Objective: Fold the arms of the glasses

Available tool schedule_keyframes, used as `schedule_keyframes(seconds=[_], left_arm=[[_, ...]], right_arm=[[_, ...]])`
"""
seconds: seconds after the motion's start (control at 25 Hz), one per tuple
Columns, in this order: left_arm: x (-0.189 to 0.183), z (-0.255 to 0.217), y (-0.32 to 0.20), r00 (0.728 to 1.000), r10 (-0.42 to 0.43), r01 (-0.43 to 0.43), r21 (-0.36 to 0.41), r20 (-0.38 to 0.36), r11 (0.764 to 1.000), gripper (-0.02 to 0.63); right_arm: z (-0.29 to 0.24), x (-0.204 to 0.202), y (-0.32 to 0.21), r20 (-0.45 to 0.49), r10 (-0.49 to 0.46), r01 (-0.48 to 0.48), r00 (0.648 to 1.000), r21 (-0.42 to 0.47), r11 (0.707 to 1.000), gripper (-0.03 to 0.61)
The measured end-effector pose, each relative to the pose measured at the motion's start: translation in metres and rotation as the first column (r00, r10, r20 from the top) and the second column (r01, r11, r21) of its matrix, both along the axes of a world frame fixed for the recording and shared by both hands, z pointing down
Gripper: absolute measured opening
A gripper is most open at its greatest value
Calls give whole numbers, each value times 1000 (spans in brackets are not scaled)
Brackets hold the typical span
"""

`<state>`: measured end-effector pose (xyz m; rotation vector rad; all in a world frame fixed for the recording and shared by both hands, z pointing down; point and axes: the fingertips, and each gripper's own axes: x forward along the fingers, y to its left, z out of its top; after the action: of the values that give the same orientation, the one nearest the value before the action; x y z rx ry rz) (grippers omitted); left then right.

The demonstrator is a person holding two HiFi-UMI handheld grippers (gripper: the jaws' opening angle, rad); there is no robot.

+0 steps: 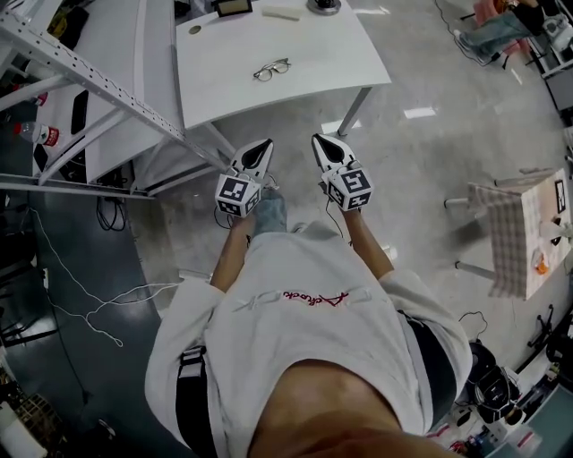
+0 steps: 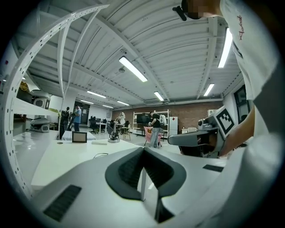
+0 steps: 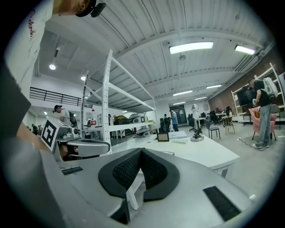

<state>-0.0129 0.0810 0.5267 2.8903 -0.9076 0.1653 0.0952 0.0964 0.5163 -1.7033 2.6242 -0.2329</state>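
Observation:
A pair of thin-rimmed glasses [image 1: 271, 69] lies with its arms spread on a white table [image 1: 304, 49], well ahead of both grippers. In the left gripper view the glasses [image 2: 100, 155] are a small wire shape on the tabletop. My left gripper [image 1: 266, 143] and right gripper [image 1: 318, 139] are held side by side over the floor, short of the table's near edge. Both point toward the table. The left gripper [image 2: 143, 149] is shut with nothing between its pads. Likewise the right gripper [image 3: 140, 150] is shut and empty.
A metal shelving rack [image 1: 81, 72] stands to the left of the table. On the table's far side sit a small framed screen [image 1: 233, 7] and a lamp base [image 1: 324, 5]. White cables [image 1: 98, 304] trail over the floor at left. A checked-cloth table [image 1: 519, 233] stands at right.

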Motion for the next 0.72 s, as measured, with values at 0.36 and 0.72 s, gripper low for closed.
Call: schedule_keyframes(seconds=[0.36, 0.72], left_arm=[[-1, -4, 16, 1000, 5, -5, 18, -9, 1000, 29], [7, -16, 18, 1000, 21, -21, 55, -4, 998, 29]], right_arm=[[-2, -8, 16, -17, -8, 8, 1000, 18, 1000, 3], [-12, -3, 18, -27, -2, 3, 1000, 44, 999, 3]])
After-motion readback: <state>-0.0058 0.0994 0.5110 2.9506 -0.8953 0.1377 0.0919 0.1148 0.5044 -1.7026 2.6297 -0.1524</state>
